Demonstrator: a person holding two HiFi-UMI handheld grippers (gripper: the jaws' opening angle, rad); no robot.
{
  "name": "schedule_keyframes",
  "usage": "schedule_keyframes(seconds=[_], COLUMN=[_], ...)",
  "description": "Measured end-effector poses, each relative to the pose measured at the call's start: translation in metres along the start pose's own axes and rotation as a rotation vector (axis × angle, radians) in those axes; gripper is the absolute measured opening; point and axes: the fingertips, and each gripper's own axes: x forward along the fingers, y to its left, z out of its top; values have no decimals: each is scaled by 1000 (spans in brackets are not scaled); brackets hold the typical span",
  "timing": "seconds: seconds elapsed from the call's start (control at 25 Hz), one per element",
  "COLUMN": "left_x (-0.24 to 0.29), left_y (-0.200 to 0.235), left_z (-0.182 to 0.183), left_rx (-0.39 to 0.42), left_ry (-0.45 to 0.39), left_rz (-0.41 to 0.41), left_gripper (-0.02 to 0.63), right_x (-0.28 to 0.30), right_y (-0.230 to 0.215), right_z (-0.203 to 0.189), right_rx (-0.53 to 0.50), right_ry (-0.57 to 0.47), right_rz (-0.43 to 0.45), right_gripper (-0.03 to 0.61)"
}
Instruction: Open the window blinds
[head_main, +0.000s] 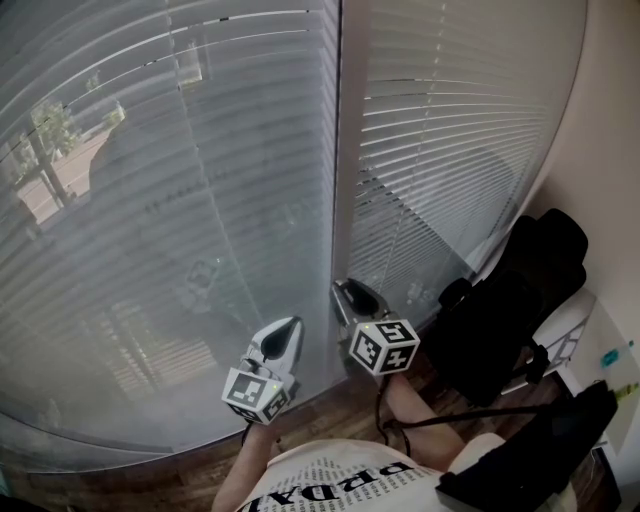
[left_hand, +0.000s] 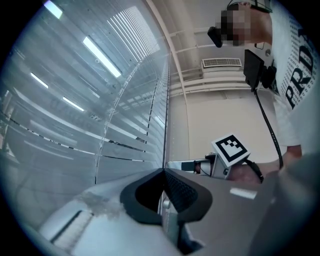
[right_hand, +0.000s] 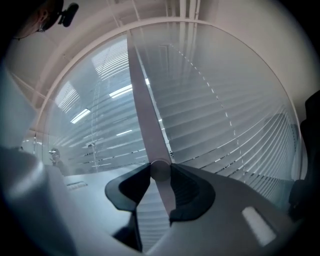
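Points the right gripper (right_hand: 160, 172) level at the window blinds (head_main: 150, 200), jaws clamped on their thin wand (right_hand: 144, 110); holds the left gripper (left_hand: 163, 172) just beside it, tilted slightly up, jaws pressed together, empty.

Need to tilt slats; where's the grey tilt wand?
Right gripper view, centre: slim grey tilt wand between two white slatted blinds, clamped by the right hand-held gripper.

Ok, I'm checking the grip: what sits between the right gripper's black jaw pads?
A slim grey rod, probably the tilt wand of the white slatted blinds, pinched by the right gripper; the right gripper view shows it.
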Motion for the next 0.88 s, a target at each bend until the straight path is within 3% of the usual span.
schedule_keyframes(seconds=[0.08, 0.36, 0.48, 0.64, 0.68, 0.88], left_x=[-1, -4, -3, -2, -2, -7], left_y=[-1, 0, -5, -7, -7, -3], left_z=[0, 2, -1, -2, -2, -2], left_rx=[0, -6, -4, -4, -4, -6], left_ry=[7, 19, 12, 10, 11, 13], left_rz=[0, 19, 2, -4, -4, 13], left_gripper=[-8, -8, -8, -8, -8, -8], right_x=[-1, -9, -7, 0, 0, -1], right_y=[1, 9, 13, 12, 12, 11], right_z=[0, 6, 5, -1, -2, -2], right_rx=[-85, -593, -731, -780, -775, -703], right_ry=[11, 81, 84, 119, 118, 93], right_rz=[-8, -27, -44, -30, -27, -31], right_gripper=[135, 178, 178, 165, 139, 133])
